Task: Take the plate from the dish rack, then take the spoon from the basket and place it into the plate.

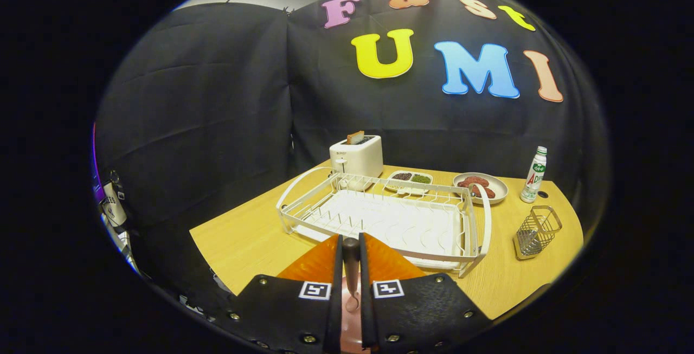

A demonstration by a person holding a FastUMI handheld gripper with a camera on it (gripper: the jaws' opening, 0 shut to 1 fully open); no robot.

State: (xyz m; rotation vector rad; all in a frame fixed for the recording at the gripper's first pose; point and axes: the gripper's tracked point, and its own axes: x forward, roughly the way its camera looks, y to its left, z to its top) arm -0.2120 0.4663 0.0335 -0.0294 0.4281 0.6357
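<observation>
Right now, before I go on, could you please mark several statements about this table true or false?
1. The white wire dish rack holds the orange plate. False: no plate stands in it; the plate lies on the wooden table in front of the rack, under the fingers.
2. The gripper is shut on the dark-handled spoon. True.
3. A slice of toast sticks out of the white toaster. True.
4. The small wire basket stands between the rack and the toaster. False: it stands apart at the rack's other end, nearer than the bottle.
5. The green-labelled plastic bottle lies on its side. False: it stands upright.
</observation>
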